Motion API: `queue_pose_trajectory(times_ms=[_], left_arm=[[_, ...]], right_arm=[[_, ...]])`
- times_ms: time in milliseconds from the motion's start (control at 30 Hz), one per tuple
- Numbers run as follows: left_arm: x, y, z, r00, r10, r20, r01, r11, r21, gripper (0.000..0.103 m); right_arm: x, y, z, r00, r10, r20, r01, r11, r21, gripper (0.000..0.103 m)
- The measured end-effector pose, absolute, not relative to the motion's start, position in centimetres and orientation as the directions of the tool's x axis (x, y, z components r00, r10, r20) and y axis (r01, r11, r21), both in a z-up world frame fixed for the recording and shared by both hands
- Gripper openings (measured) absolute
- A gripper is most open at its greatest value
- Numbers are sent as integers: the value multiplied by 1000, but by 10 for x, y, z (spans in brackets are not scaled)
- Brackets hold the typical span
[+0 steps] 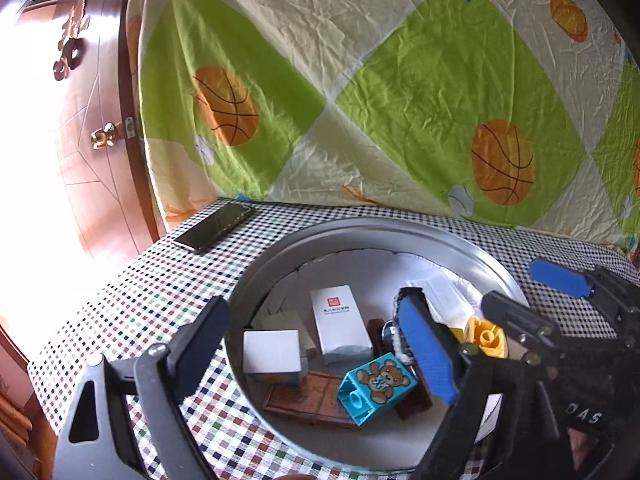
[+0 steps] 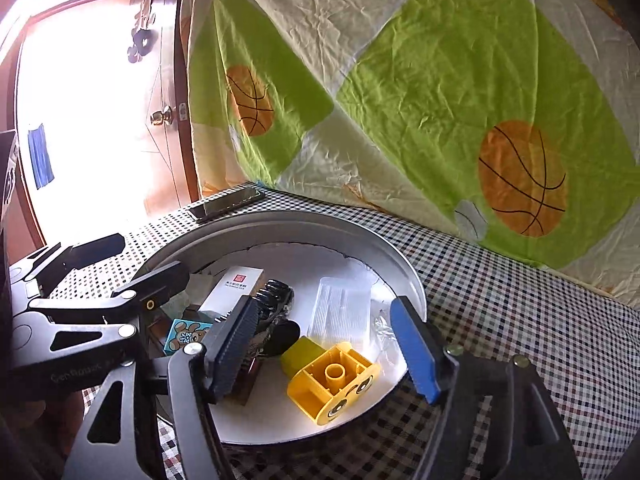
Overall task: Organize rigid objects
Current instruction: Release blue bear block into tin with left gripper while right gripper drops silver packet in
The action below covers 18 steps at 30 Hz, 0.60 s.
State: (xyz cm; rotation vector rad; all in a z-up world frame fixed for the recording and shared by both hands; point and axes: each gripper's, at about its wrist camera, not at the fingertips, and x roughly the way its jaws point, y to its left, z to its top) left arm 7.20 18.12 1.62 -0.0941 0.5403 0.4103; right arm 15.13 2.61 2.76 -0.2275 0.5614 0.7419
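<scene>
Both grippers (image 1: 316,350) (image 2: 332,354) agape over tray (image 1: 460,240)

A round metal basin (image 1: 256,276) holds 2 white boxes (image 1: 340,324), a teal bear block (image 1: 374,386) tipped over, and a yellow block (image 2: 334,382) on its side.

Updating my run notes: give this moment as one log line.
left gripper: open, empty | right gripper: open over yellow block | blocks in round tray
</scene>
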Motion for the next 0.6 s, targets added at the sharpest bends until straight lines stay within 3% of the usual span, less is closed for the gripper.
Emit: queue_pose_trajectory(times_ms=[133,233,600], left_arm=[[64,183,21,777,361,-516,-413,911,16,90],[60,184,25,776,373,-509,-424,906,18,98],[50,174,38,785,403,-470,-429,902,57,98]], right_arm=[[143,22,38,616,575,-538,-691,723,-18,71],[136,20,45,629,577,-521,-692,721,-36,71],[123,10,54,641,582,-501,-691,721,-46,72]])
